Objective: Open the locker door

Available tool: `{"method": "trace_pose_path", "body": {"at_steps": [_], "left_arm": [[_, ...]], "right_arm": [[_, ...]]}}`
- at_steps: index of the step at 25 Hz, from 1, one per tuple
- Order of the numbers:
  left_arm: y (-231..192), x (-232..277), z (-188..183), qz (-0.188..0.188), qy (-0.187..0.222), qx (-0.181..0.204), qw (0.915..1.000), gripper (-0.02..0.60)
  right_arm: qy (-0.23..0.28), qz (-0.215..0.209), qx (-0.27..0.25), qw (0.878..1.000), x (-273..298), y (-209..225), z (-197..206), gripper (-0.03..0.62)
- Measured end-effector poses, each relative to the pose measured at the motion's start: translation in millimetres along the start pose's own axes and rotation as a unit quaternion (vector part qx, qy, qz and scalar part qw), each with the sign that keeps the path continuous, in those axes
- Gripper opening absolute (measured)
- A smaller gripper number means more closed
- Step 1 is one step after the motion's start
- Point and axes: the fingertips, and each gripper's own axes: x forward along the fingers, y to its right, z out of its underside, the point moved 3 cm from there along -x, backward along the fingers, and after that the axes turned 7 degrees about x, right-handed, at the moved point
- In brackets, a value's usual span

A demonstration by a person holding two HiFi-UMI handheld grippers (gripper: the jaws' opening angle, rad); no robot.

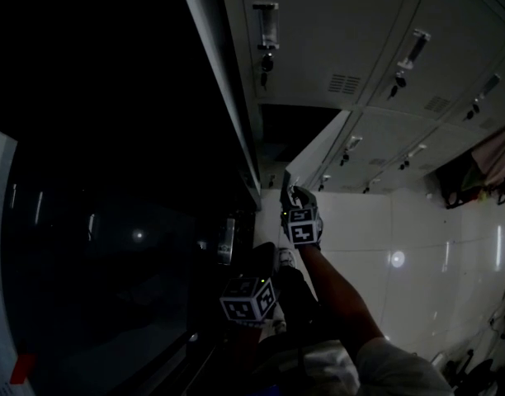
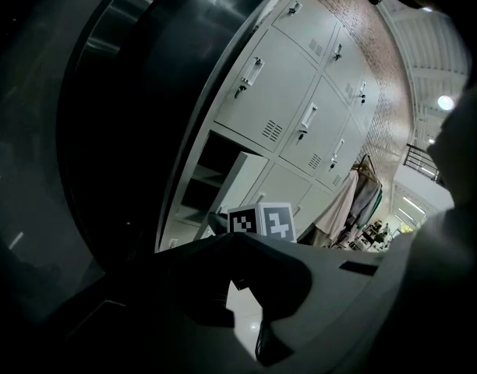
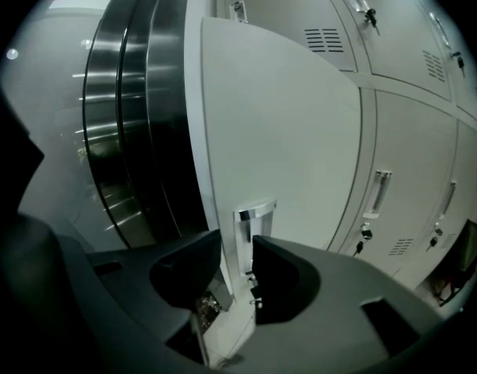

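The grey locker door [image 1: 318, 151] stands swung out from its dark compartment [image 1: 290, 130] in the lower row. My right gripper [image 1: 292, 195] is at the door's free edge. In the right gripper view the jaws [image 3: 236, 280] are closed on that edge of the door [image 3: 277, 115], one on each face, just below the chrome handle [image 3: 254, 213]. My left gripper [image 1: 262, 258] hangs lower and nearer to me, away from the lockers. Its jaws [image 2: 232, 282] meet at the tips with nothing between them. Its view shows the door [image 2: 242, 181] and the right gripper's marker cube [image 2: 262, 222].
Closed lockers [image 1: 335, 31] with handles and keys surround the open one. A dark glass and steel panel [image 1: 112, 221] fills the left side. Clothes [image 1: 492, 167] hang at the right above the pale tiled floor [image 1: 417, 254]. The person's forearm [image 1: 343, 295] runs up to the right gripper.
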Motion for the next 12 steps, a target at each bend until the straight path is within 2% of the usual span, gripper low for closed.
{"method": "trace_pose_path", "body": {"at_steps": [6, 8, 12], "left_arm": [[24.9, -0.9, 5.0, 0.023, -0.004, 0.017, 0.9996, -0.003], [33.3, 1.0, 6.0, 0.031, -0.004, 0.024, 0.9992, -0.003], [49.7, 4.9, 7.8, 0.044, -0.008, 0.036, 0.9984, -0.003]], "right_arm": [[-0.018, 0.014, -0.005, 1.000, -28.2, 14.2, 15.8, 0.150], [-0.022, 0.017, -0.004, 1.000, -36.6, 19.0, 21.9, 0.112], [-0.029, 0.035, 0.007, 0.999, -57.2, 32.7, 28.5, 0.077]]}}
